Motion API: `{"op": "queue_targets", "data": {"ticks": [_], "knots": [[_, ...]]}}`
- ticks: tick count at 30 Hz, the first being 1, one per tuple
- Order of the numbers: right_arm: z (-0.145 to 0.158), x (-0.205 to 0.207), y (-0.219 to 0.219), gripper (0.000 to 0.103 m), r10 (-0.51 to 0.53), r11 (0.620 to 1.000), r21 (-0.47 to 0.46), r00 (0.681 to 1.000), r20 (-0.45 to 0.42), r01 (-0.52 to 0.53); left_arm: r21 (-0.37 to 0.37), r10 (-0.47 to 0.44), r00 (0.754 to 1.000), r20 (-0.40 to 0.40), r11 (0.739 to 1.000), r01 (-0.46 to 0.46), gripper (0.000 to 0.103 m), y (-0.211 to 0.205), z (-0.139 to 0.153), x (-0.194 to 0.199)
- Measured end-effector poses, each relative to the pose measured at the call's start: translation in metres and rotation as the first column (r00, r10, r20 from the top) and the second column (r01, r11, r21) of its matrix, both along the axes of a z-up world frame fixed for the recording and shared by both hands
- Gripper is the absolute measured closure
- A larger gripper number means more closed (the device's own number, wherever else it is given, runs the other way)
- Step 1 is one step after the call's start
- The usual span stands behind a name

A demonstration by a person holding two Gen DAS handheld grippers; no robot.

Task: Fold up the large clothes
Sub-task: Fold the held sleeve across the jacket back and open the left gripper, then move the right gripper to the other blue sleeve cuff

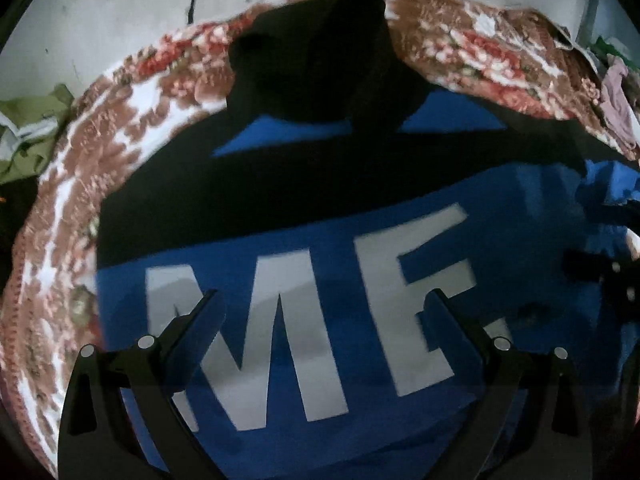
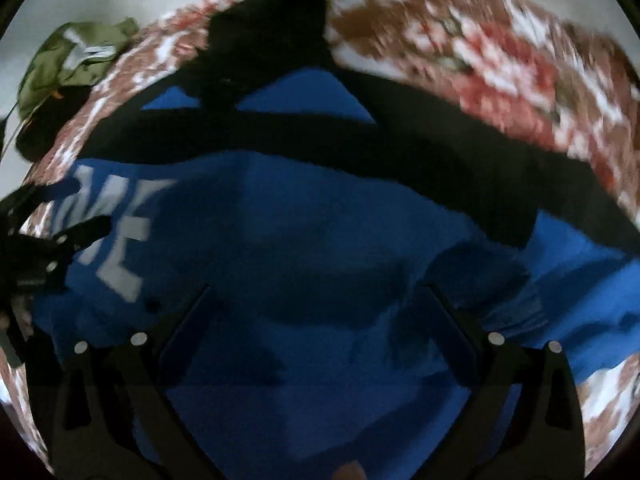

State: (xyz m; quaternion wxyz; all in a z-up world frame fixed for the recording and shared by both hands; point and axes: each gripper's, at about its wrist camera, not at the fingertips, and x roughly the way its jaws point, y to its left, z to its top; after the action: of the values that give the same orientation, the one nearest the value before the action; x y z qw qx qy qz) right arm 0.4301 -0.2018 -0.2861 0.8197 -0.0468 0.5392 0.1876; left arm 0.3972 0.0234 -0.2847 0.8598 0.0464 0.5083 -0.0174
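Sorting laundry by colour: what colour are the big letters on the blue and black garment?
Light grey letters, clearest in the left wrist view.

I count one blue and black hoodie point(image 1: 360, 240) with two grey letters showing on it, lying on one floral blanket point(image 1: 72, 208). Far left I see one olive-green garment point(image 1: 36, 132), far right one pinkish garment point(image 1: 618, 100). Two grippers: my left gripper point(image 1: 326, 300) and right gripper point(image 2: 316, 292), both spread wide
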Motion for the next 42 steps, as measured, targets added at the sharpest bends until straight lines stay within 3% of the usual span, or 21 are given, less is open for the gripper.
{"op": "queue_targets", "data": {"ticks": [3,9,15,18,20,26,29,32,35,39,42], "knots": [[-0.015,0.002,-0.018,0.005,0.018,1.0,-0.005,1.0,-0.016,-0.018,0.023,0.018,0.999,-0.039,1.0,-0.017,0.005,0.002,-0.021,-0.005],[-0.003,-0.017,-0.04,0.005,0.102,0.994,0.037,0.995,0.009,-0.102,0.045,0.026,1.0,-0.015,0.999,-0.026,0.005,-0.003,-0.028,-0.013],[0.034,-0.034,-0.07,0.005,0.122,0.991,0.043,0.992,0.026,-0.123,0.083,0.068,0.997,0.037,0.994,-0.071,0.005,-0.029,0.023,-0.024],[0.055,-0.049,-0.098,0.005,0.122,0.992,0.024,0.991,0.053,-0.123,0.037,0.02,0.997,0.076,0.999,-0.023,0.005,-0.071,0.054,-0.031],[0.061,-0.057,-0.121,0.005,0.103,0.995,0.008,0.992,0.068,-0.103,0.044,-0.032,0.994,0.106,0.999,0.027,0.005,-0.111,0.071,-0.034],[0.066,-0.07,-0.206,0.005,-0.001,0.999,-0.042,0.998,0.07,0.004,-0.006,-0.057,0.989,0.135,0.998,0.059,0.005,-0.203,0.084,-0.033],[0.073,-0.069,-0.266,0.005,-0.122,0.992,-0.008,0.991,0.059,0.123,0.01,-0.112,0.983,0.143,0.994,0.112,0.005,-0.241,0.084,-0.036],[0.073,-0.065,-0.339,0.005,-0.266,0.964,0.04,0.964,0.03,0.265,0.054,-0.188,0.97,0.151,0.982,0.182,0.005,-0.274,0.083,-0.038],[0.064,-0.058,-0.41,0.005,-0.402,0.913,0.063,0.915,-0.015,0.403,0.059,-0.214,0.966,0.147,0.977,0.207,0.005,-0.301,0.079,-0.038],[0.043,-0.045,-0.487,0.005,-0.542,0.824,0.123,0.833,-0.113,0.553,0.022,-0.232,0.964,0.126,0.973,0.232,0.005,-0.323,0.07,-0.039],[0.03,-0.033,-0.529,0.005,-0.61,0.761,0.164,0.778,-0.149,0.628,0.078,-0.306,0.945,0.116,0.951,0.298,0.005,-0.341,0.056,-0.045]]}}
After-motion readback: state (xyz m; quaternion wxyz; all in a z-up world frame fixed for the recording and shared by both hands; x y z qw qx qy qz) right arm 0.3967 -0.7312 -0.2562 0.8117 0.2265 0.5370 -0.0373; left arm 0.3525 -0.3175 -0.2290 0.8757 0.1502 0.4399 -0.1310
